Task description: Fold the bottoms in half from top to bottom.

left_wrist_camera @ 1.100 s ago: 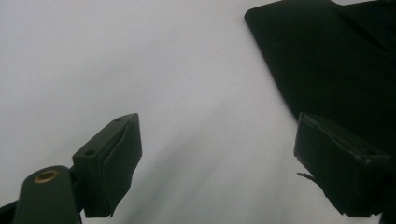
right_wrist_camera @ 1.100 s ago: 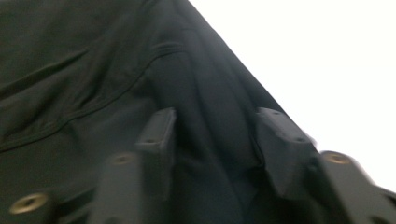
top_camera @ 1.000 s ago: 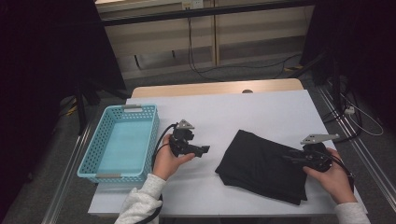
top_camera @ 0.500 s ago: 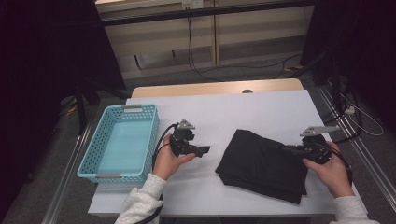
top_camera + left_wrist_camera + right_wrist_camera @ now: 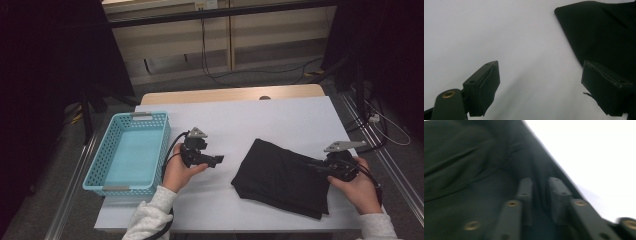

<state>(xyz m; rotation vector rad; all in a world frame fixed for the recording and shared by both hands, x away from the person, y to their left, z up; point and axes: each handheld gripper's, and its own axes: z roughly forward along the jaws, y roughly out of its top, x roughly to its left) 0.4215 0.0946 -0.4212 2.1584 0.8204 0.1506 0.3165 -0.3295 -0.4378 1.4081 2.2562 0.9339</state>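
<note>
Right tongs [image 5: 540, 195] blurred over black cloth [image 5: 474, 170]

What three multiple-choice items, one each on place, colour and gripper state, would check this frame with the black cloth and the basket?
1. Where does the basket stand?
A. At the table's left edge
B. On the folded black cloth
C. At the table's right edge

2. What colour is the basket?
A. Red
B. Light blue
C. Yellow

3. How do the jaws of the left gripper stand?
A. Clamped on the cloth
B. Wide apart with nothing between
C. Closed on the basket rim

Key: 1 A, the high view shows it left of both hands. 2 B, its mesh walls are light blue. 3 B, the left gripper view shows bare table between them, the black cloth off to one side.
</note>
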